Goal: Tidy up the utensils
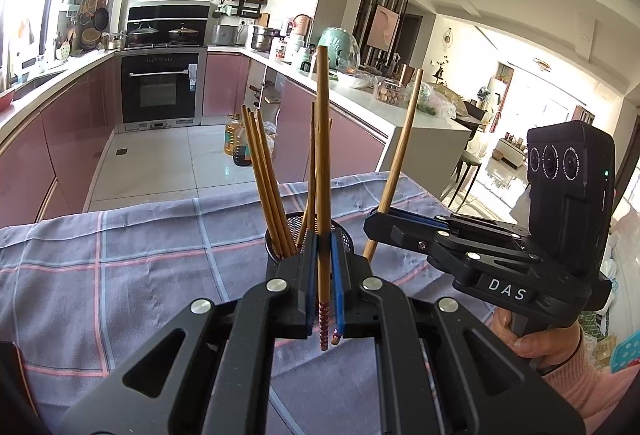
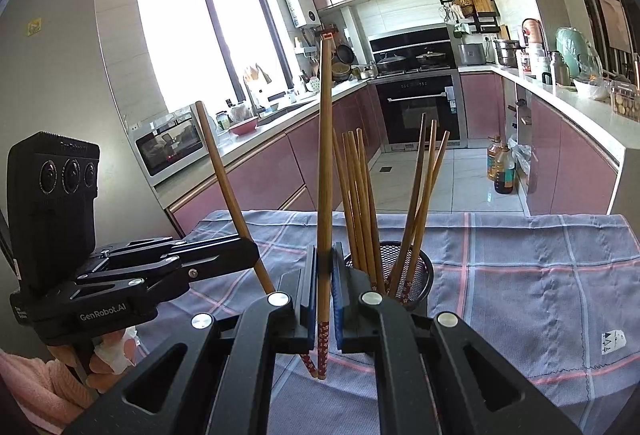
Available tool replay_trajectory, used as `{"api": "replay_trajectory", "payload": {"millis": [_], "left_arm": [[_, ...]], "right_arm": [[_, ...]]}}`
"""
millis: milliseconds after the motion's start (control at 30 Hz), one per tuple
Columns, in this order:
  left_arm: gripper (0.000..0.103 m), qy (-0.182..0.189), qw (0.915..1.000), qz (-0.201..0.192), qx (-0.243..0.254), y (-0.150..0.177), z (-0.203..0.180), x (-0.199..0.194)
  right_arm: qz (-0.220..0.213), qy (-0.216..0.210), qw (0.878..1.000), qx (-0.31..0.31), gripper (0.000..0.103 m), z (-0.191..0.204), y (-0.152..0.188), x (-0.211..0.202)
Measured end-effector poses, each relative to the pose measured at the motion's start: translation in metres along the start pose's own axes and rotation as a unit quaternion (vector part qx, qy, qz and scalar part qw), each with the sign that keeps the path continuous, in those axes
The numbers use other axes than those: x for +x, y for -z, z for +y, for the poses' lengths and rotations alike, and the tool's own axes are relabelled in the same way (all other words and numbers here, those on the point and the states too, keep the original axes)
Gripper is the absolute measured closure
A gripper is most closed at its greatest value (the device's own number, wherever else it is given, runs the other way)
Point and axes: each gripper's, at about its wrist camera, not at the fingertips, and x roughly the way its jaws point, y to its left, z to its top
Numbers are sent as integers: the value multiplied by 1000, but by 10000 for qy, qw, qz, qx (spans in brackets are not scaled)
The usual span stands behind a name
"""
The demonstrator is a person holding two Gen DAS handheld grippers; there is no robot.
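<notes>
- Pink kitchen cupboards and a black oven [image 1: 160, 87] sit behind a worktop [image 1: 120, 267] covered with a purple checked cloth [image 2: 520, 275].
- A black mesh cup [image 2: 420, 267] stands on the cloth and holds a bunch of wooden chopsticks [image 2: 360, 195]. They stand up with their patterned ends down and lean out like a fan.
- The left gripper [image 1: 323, 283] is closed tight on one chopstick [image 1: 322, 155]. It holds the stick low down, so the long plain end points up and the patterned end hangs below the pads. I think holding it straight up like this makes it easy to drop into the cup.
- The right gripper [image 2: 324, 287] is also closed tight on its own chopstick [image 2: 325, 175], held upright the same way.
- Both grippers are on the near side of the cup, very close to each other. The left one is just in front of the rim and the right one is just beside it.
- The cup mouth is small and already crowded. The open spot looks to be in the middle, between the two leaning bunches.
- A stick coming down could bump the leaning ones or the rim and tip the light cup.
- Bare cloth lies all around the cup, with most on the right in the right wrist view. The far edge of the worktop is well behind the cup.
</notes>
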Motion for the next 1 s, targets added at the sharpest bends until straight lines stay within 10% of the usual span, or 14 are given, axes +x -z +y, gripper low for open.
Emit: {"api": "replay_trajectory", "payload": {"millis": [1000], "left_arm": [[95,92,9998,-163,64,-13,-4,1]], "right_arm": [[-236,41,9996,-146,97,0,-21,-6]]}}
